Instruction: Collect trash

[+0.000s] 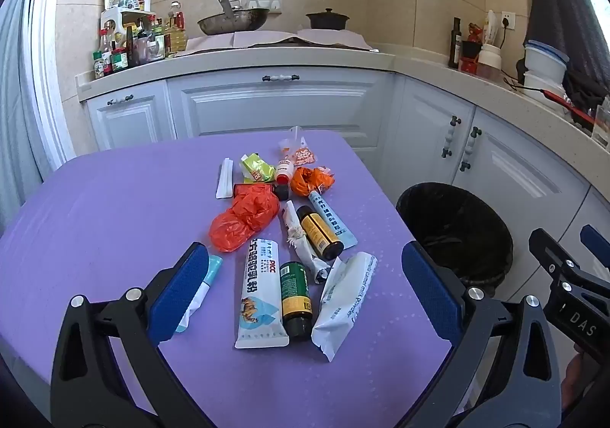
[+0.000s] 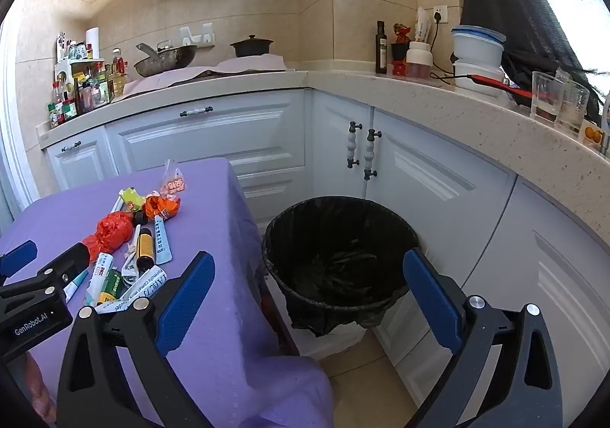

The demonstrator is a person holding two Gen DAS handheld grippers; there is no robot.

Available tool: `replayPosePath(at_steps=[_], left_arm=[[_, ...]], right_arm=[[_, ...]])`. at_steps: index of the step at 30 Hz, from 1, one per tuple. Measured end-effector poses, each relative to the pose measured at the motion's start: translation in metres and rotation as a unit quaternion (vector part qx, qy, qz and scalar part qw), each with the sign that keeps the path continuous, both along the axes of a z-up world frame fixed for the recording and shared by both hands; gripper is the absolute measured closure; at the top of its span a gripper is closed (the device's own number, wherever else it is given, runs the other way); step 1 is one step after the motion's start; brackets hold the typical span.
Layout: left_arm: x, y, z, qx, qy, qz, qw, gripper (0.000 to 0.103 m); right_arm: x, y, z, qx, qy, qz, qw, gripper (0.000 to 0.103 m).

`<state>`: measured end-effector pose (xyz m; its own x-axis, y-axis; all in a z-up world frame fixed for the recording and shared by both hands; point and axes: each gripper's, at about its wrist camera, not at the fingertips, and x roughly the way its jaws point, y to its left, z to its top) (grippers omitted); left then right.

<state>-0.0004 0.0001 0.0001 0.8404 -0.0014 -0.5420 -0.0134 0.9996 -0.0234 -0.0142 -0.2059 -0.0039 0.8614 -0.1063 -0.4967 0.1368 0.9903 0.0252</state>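
Note:
Trash lies in a heap on the purple table (image 1: 95, 222): a red plastic bag (image 1: 246, 216), an orange wrapper (image 1: 310, 180), a white tube (image 1: 259, 294), a green bottle (image 1: 295, 298), a yellow-labelled bottle (image 1: 318, 231), a white milk-powder pouch (image 1: 343, 298) and several smaller wrappers. My left gripper (image 1: 305, 283) hangs open above the near end of the heap, nothing between its fingers. The black-lined bin (image 2: 337, 256) stands on the floor right of the table. My right gripper (image 2: 309, 294) is open over the table's corner and the bin, empty; it also shows as the right gripper (image 1: 564, 252) at the left wrist view's edge.
White cabinets (image 2: 419, 176) and a stone countertop (image 2: 438, 100) wrap around behind the bin. Glasses (image 2: 560, 104), bowls, bottles and a wok sit on the counter. The heap of trash (image 2: 126, 245) lies left of my right gripper. The purple cloth (image 2: 236, 313) drapes over the table's right edge.

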Motion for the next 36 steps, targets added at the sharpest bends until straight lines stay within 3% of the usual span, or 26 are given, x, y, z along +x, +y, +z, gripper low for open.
replayPosePath(at_steps=[36], left_arm=[[-0.007,0.003,0.010,0.011,-0.003,0.004,0.9999,0.004]], right_arm=[[-0.003,0.000,0.006,-0.002,-0.007,0.000,1.000,0.007]])
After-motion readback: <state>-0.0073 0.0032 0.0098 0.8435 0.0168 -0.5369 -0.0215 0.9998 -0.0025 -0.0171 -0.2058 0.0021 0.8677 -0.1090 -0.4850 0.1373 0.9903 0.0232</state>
